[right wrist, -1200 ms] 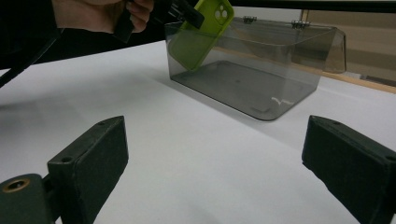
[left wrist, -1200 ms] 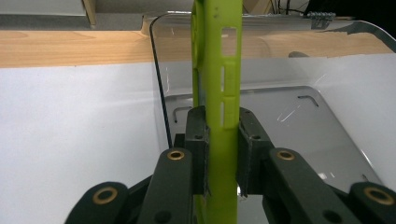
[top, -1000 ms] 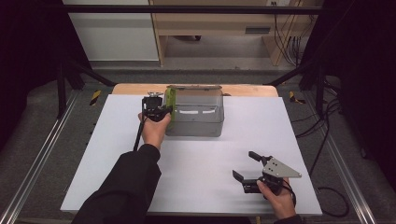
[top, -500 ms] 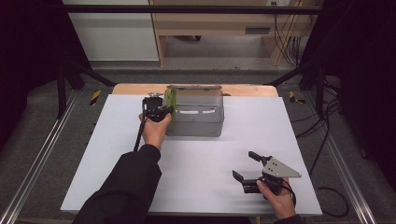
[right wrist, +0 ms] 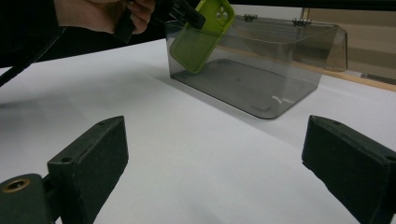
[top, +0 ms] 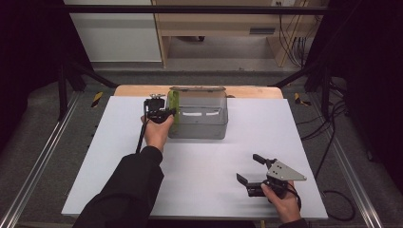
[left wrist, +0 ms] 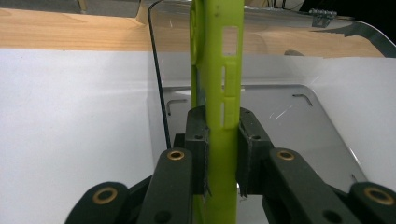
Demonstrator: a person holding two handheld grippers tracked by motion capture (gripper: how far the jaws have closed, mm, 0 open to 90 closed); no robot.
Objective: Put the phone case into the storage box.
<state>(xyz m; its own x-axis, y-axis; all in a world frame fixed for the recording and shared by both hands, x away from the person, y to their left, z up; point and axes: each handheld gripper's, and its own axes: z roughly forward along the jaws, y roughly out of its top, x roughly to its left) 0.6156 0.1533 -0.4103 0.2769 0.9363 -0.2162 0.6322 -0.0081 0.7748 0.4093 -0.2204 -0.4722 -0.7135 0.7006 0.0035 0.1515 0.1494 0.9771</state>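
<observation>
A lime-green phone case [left wrist: 218, 88] stands on edge, tilted, at the left end of a clear smoky plastic box [top: 199, 116]. My left gripper [top: 166, 113] is shut on the case, its jaws pressed against both faces in the left gripper view. In the right gripper view the phone case [right wrist: 201, 35] leans partly inside the plastic box [right wrist: 261, 70], just within its wall. My right gripper [top: 249, 168] rests near the table's front right, open with nothing between its jaws, far from the box.
The white table top [top: 214, 161] spans the workspace, with a wooden strip [top: 142, 90] along its far edge. A black cable [top: 140, 135] trails from the left gripper. Metal rails [top: 38, 161] flank the table. The box lid [right wrist: 322, 42] is hinged open at the back.
</observation>
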